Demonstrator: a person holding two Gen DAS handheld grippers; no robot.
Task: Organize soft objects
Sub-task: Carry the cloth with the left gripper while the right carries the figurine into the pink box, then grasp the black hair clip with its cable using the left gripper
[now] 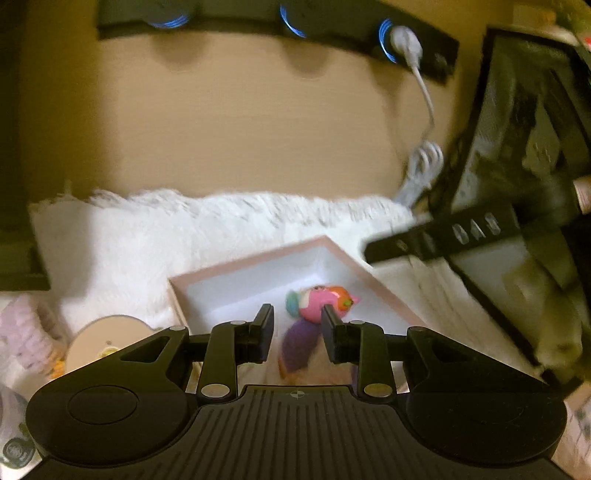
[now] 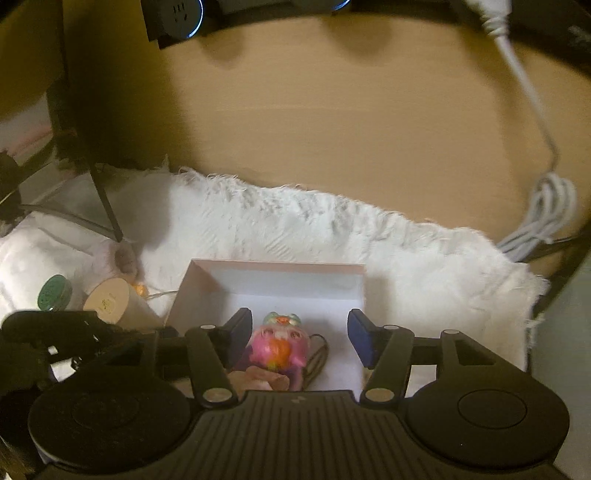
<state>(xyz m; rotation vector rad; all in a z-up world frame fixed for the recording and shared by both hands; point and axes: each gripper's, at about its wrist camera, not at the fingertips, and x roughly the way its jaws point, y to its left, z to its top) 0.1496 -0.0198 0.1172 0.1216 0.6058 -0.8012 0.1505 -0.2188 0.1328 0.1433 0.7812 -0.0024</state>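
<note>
A pink-rimmed white box (image 1: 258, 275) (image 2: 288, 286) lies on a white fluffy rug (image 1: 122, 236) (image 2: 295, 221). Inside it sits a pink soft toy with orange and teal parts (image 1: 317, 301) (image 2: 279, 345) and a purple soft object (image 1: 297, 345) beside it. A pale pink soft thing (image 2: 258, 380) lies at the box's near end. My left gripper (image 1: 297, 334) is open and empty, hovering over the box above the toys. My right gripper (image 2: 299, 338) is open and empty, its jaws wide either side of the pink toy, above it.
A beige cylinder (image 1: 105, 338) (image 2: 110, 299) and a green-capped container (image 2: 55, 291) lie left of the box. A black power strip (image 1: 277, 18) with a white plug and coiled cable (image 1: 424, 166) (image 2: 546, 210) runs along the tan wall. A black stand (image 1: 517, 184) is at right.
</note>
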